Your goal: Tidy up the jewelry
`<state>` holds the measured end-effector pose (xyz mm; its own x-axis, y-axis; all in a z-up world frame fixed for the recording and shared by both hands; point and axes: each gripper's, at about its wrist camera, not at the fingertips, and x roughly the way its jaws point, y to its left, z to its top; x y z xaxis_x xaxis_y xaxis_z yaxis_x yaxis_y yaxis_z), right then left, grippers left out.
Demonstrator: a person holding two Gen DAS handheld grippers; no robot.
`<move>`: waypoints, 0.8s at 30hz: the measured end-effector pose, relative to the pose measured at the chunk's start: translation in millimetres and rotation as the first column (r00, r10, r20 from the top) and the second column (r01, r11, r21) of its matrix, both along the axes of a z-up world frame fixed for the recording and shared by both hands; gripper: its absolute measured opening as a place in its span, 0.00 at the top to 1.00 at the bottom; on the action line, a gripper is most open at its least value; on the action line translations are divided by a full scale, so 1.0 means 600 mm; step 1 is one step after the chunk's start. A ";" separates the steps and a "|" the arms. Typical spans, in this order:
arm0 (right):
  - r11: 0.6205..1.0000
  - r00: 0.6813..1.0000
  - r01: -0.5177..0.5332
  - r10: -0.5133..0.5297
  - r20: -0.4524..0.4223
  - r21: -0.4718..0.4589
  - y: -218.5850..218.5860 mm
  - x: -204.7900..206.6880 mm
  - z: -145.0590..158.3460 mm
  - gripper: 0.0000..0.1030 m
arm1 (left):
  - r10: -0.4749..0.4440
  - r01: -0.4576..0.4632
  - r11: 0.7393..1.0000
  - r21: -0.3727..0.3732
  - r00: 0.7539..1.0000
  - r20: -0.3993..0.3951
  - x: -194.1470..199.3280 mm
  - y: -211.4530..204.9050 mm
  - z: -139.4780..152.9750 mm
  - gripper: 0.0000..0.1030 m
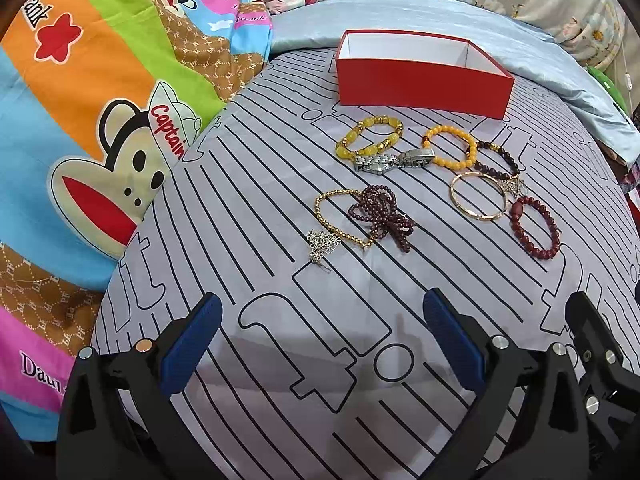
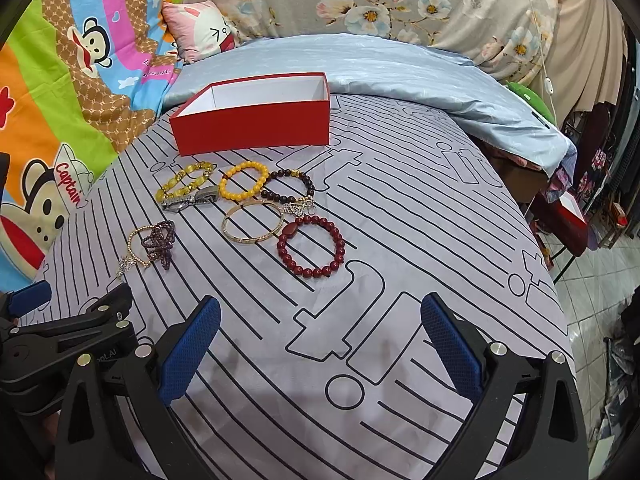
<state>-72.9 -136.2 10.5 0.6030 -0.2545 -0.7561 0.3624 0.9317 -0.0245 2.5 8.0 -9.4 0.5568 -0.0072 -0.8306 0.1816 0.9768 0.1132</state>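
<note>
An open red box (image 1: 420, 84) (image 2: 252, 128) with a white inside stands at the far side of the grey striped bed cover (image 1: 280, 360). In front of it lie several pieces: a yellow stone bracelet (image 1: 368, 138), a silver watch (image 1: 394, 160), an orange bead bracelet (image 1: 450, 146), a dark bead bracelet (image 1: 498, 160), a gold bangle (image 1: 478, 196) (image 2: 252, 222), a red bead bracelet (image 1: 534, 226) (image 2: 310, 246), a purple bead bundle (image 1: 380, 216) and a gold chain (image 1: 340, 216). My left gripper (image 1: 320, 340) and right gripper (image 2: 320, 340) are open and empty, near the cover's front, short of the jewelry.
A colourful cartoon blanket (image 1: 80, 120) lies to the left. A light blue quilt (image 2: 360, 68) and a floral cover (image 2: 400, 0) lie behind the box. The bed's right edge drops to a tiled floor (image 2: 592, 280) with clutter.
</note>
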 end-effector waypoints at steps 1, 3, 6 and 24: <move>1.000 1.000 0.000 0.000 0.000 -0.001 0.000 0.001 0.000 0.06 | -0.001 0.001 1.000 0.000 1.000 0.000 0.000 0.001 0.001 0.07; 1.000 1.000 0.001 -0.001 0.001 -0.005 0.000 0.001 0.000 0.06 | 0.000 0.000 1.000 0.000 1.000 0.000 0.000 0.001 0.000 0.07; 1.000 1.000 0.000 0.000 0.001 -0.004 0.000 0.000 0.000 0.06 | 0.000 0.000 1.000 -0.003 1.000 -0.003 -0.001 0.002 0.000 0.07; 1.000 1.000 0.001 -0.001 -0.004 -0.004 -0.002 0.002 -0.005 0.06 | 0.004 -0.004 1.000 -0.002 1.000 -0.010 -0.001 0.004 -0.005 0.07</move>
<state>-71.6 -137.5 7.4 0.6001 -0.2579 -0.7572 0.3634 0.9312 -0.0292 1.6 10.6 -12.1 0.5489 -0.0072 -0.8359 0.1792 0.9777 0.1093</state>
